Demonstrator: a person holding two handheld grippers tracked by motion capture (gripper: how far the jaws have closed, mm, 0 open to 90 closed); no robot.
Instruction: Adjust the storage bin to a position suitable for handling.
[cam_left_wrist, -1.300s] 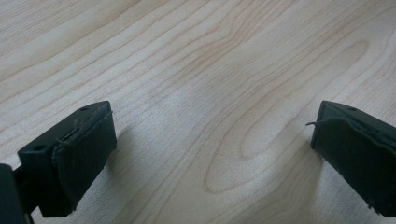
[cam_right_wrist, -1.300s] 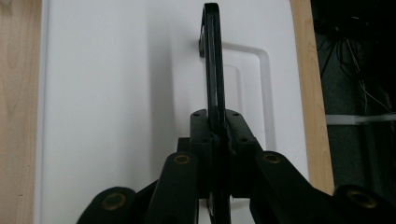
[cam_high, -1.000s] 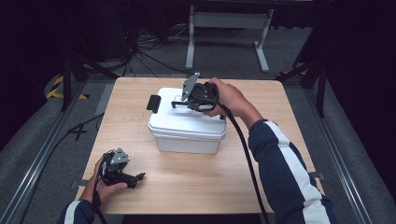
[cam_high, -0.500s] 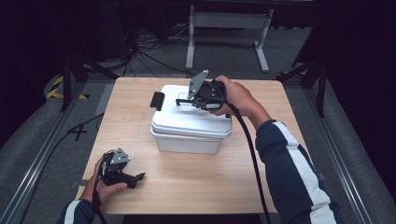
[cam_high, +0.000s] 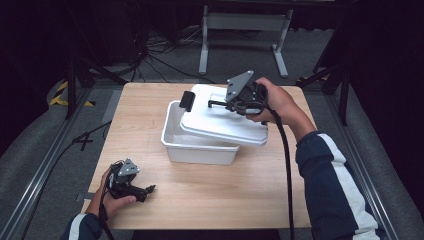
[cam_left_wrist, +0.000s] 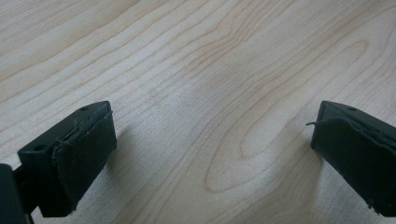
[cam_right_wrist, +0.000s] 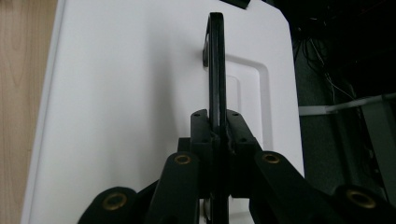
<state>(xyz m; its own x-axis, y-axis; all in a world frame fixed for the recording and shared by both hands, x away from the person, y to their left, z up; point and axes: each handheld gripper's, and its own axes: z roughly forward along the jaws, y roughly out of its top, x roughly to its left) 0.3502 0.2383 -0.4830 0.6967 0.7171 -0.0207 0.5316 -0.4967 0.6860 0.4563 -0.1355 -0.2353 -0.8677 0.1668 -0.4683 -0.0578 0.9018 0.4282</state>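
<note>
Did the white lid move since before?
Yes. The white lid, gripped by its black handle in the right gripper, has lifted and slid toward the table's right edge, uncovering the left part of the white box.

Lab/studio: black curtains, metal rails (cam_high: 40, 165), floor cables (cam_high: 165, 65), lone wood table (cam_high: 200, 200).

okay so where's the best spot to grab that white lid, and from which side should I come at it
Take the lid by its thin black handle, coming from above. The handle stands on edge along the lid's middle, so the jaws can close across it, as the right gripper does now.
</note>
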